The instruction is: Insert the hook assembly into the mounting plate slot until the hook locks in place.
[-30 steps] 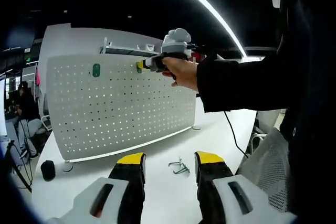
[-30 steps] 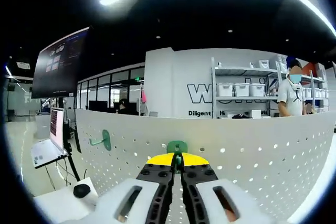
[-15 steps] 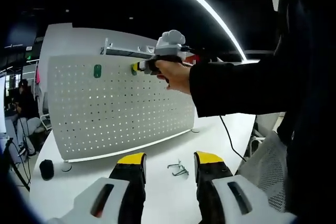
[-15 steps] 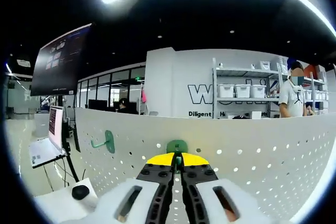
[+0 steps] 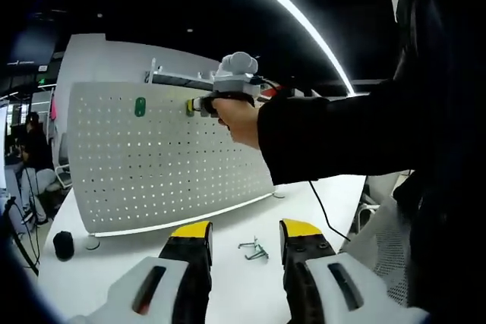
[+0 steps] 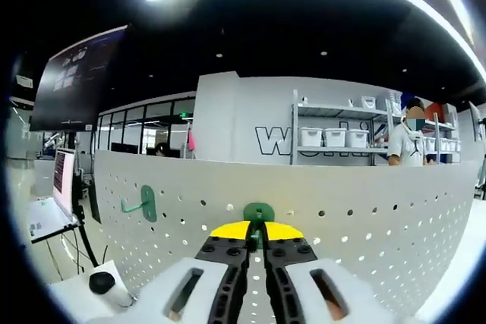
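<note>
Against the upright pegboard (image 6: 364, 210), right gripper (image 6: 255, 234) pinching green hook (image 6: 258, 212); left gripper (image 5: 244, 231) spread above table (image 5: 228, 286).

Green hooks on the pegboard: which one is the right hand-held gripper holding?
The green hook near the board's top edge, pinched at the right hand-held gripper. The other green hook sits further left on the pegboard, untouched.

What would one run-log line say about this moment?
right gripper: shut on green hook, at pegboard top row | left gripper: open, over table | second green hook: mounted | metal hook: on table
</note>
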The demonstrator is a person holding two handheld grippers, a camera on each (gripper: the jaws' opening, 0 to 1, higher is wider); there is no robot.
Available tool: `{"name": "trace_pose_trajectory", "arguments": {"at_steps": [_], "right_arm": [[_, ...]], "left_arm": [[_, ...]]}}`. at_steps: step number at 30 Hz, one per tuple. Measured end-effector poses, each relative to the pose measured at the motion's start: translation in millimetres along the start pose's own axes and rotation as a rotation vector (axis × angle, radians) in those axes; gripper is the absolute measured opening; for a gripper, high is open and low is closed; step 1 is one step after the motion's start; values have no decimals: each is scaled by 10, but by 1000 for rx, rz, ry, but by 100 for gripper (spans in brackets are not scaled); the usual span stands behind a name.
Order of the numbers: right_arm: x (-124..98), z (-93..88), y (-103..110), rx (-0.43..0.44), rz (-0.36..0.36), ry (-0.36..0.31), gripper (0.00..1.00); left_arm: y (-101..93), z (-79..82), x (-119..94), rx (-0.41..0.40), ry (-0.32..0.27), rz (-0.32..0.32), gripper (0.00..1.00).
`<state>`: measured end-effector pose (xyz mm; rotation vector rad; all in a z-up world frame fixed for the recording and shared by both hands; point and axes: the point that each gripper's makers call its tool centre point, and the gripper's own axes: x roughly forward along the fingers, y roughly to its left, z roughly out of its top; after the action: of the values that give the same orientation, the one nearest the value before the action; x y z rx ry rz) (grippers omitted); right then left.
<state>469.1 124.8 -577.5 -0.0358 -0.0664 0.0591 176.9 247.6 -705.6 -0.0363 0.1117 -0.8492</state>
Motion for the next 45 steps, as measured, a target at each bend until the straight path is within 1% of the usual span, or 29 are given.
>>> {"name": "trace_pose_trajectory", "arguments": {"at_steps": [1,3,6,9,10,11,13,14,18,22,27,31,35,39,45], "right_arm": [[3,3,-4,-27,-9,0,7],[3,3,31,-36,-13,-3,9],[-9,-9,67,-92,-17,-10,14],[-35,-37,91,-94,-7,-12,17],[-48,-86,86,-99,0,16,18],[-58,-137,65,-84,3,33,18],[-67,-185,38,-82,8,39,18],[-79,-228,19,-85,7,53,18],[-164,-355,-52,-80,12,75,18],[-260,-447,-108,-79,30,93,19],[-374,-502,-202,-84,46,98,20],[-500,-551,-349,-75,56,104,20],[-636,-664,-478,-68,73,129,20],[-788,-737,-592,-59,96,145,21],[-1009,-762,-725,-57,122,144,21]], "left_arm": [[1,8,-7,-2,-5,-1,36],[9,17,-20,-1,-10,0,36],[31,36,-46,-9,-24,5,36],[38,46,-54,-14,-31,7,36],[33,48,-52,-16,-32,5,36],[30,50,-49,-13,-32,3,36],[10,44,-37,-6,-28,-4,36],[3,39,-32,-1,-24,-6,36],[-9,21,-21,14,-13,-8,36],[-20,-10,-1,30,6,-7,36],[-9,-57,15,41,32,2,36],[-1,-102,29,54,57,13,36],[6,-148,43,67,84,22,36],[18,-191,54,75,108,31,36],[49,-228,58,83,130,51,35]]}}
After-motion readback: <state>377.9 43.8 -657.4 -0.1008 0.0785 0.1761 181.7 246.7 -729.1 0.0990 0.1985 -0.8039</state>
